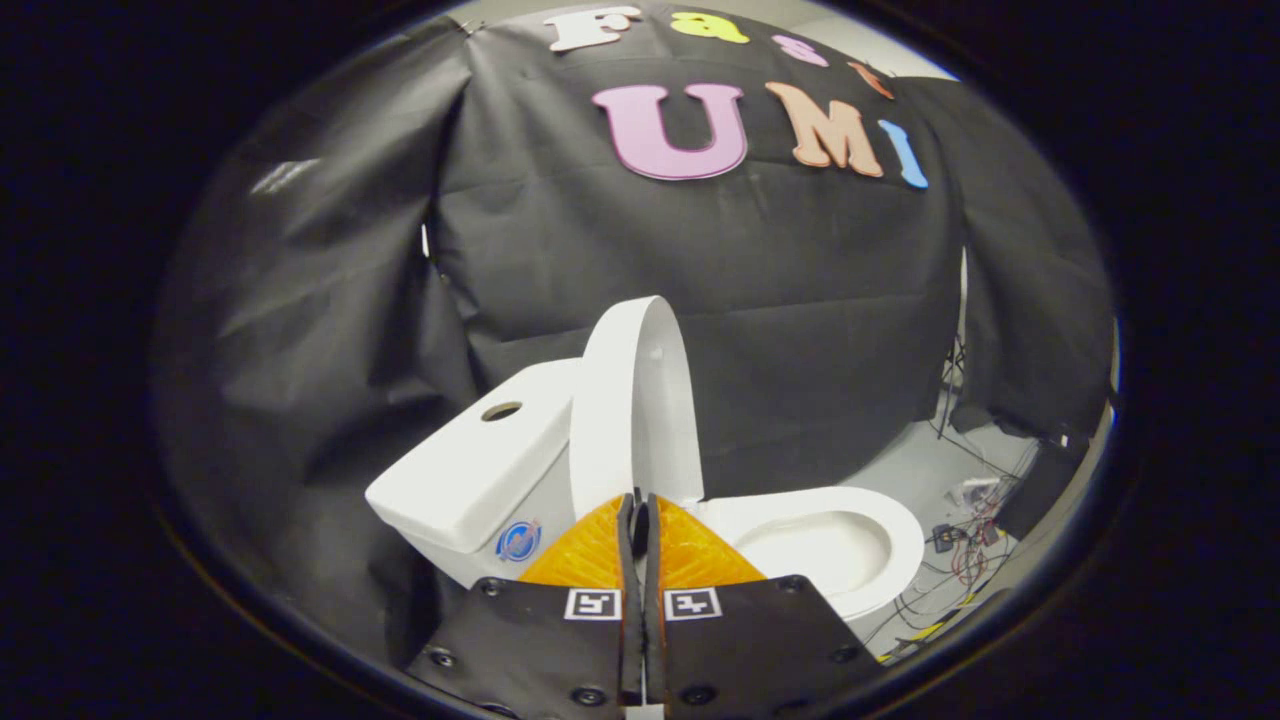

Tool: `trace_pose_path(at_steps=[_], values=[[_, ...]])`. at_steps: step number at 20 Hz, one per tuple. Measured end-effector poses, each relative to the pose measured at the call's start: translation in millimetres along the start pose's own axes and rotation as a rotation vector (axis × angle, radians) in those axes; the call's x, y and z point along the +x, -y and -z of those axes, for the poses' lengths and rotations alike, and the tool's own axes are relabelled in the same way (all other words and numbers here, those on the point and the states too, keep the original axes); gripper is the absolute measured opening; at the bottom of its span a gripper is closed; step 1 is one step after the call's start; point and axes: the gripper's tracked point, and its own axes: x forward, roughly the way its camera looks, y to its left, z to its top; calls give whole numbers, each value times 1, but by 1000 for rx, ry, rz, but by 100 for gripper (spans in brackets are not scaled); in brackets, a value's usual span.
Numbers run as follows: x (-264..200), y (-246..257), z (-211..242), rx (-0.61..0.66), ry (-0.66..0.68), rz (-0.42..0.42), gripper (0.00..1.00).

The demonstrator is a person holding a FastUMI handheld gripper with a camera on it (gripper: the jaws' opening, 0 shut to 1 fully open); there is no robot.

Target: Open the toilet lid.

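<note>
Your gripper [640, 515] points level at the toilet [640, 500], a little above the bowl. Its two orange fingers [690, 555] are pressed together with just a thin dark line between them, and they hold nothing. The fingers are ribbed and bumpy, and they sit on flat black plates with small square tags.

The toilet lid [630, 405] stands up, just past your fingertips. It leans back toward the tank [480, 465]. The lid is smooth, white, shiny and rounded at the top. The tank is a boxy white block with a round hole on top and a blue sticker low on its side. The seat [850, 545] is a white oval ring beside your fingers. Loose wires [965, 550] lie on the grey floor [920, 465] beyond it.
</note>
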Motion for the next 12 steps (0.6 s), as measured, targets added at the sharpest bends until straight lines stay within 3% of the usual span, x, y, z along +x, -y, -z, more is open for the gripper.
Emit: trace_pose_path(at_steps=[7, 12], values=[[5, -31, 6, -21, 8, -50, 2], [6, -43, 6, -50, 36, -37, 1]])
